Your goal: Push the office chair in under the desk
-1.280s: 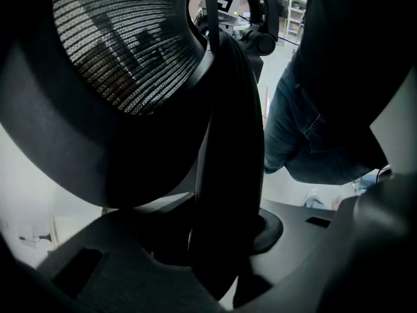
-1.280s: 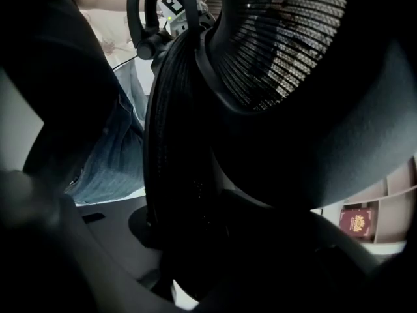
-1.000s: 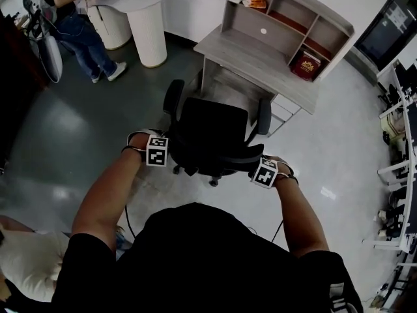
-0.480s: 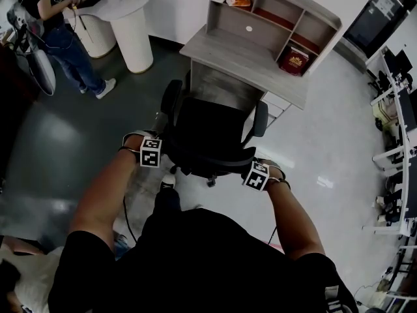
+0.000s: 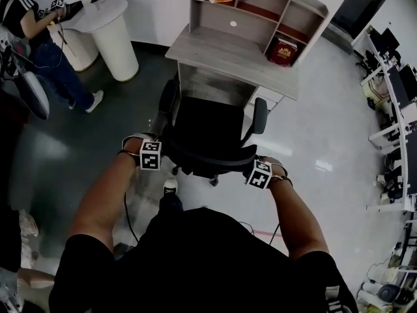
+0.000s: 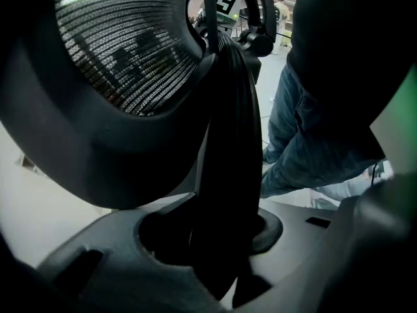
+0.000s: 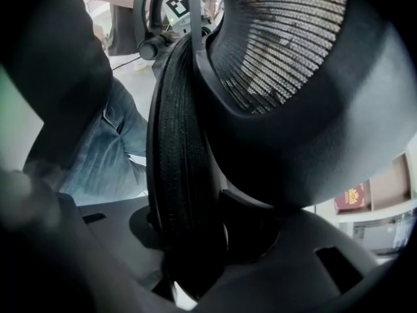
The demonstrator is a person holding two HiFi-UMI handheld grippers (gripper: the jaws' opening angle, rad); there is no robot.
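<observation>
The black office chair [image 5: 208,128] faces the grey wooden desk [image 5: 218,49], and its front and armrests reach the desk's near edge. I stand behind the chair. My left gripper [image 5: 155,154] is shut on the left end of the backrest's top rim [image 5: 212,158]. My right gripper [image 5: 256,170] is shut on the right end. The left gripper view shows the dark backrest edge [image 6: 228,149] running down between the left gripper's [image 6: 221,240] jaws. The right gripper view shows the ribbed backrest edge [image 7: 176,149] clamped the same way in the right gripper [image 7: 189,240].
A hutch with shelves tops the desk, with a red book [image 5: 283,49] in one cubby. A person [image 5: 39,31] stands at a white round table [image 5: 111,25] at the far left. White desks [image 5: 397,109] line the right side. My shoe [image 5: 169,186] is behind the chair base.
The chair and both grippers have moved forward toward the desk, closing the gap to its edge. I have stepped forward, and my shoe now shows behind the chair.
</observation>
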